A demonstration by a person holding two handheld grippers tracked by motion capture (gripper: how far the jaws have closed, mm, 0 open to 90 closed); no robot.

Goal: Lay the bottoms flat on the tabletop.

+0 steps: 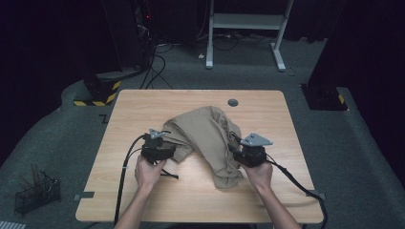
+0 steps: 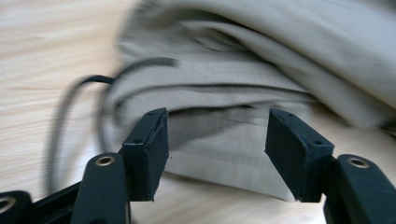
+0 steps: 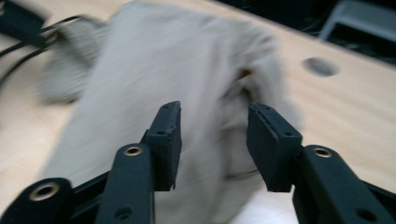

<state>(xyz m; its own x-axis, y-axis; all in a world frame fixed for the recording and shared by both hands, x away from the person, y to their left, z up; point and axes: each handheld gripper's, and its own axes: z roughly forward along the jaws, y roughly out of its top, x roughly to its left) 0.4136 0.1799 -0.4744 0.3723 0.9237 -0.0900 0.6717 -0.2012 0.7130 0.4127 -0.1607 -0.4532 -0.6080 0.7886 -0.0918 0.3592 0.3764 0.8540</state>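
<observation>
Cloth [image 1: 205, 138] crumpled on table [image 1: 143, 102] | left tool [image 2: 217, 135] wide | right tool [image 3: 214, 140] wide

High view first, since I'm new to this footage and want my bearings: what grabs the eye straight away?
A crumpled beige cloth lies heaped in the middle of the light wooden table, against a dark room. The left tool and the right tool sit at the cloth's two sides, each held in a hand. In both gripper views the black jaws stand open, with the fabric just ahead of them.
</observation>
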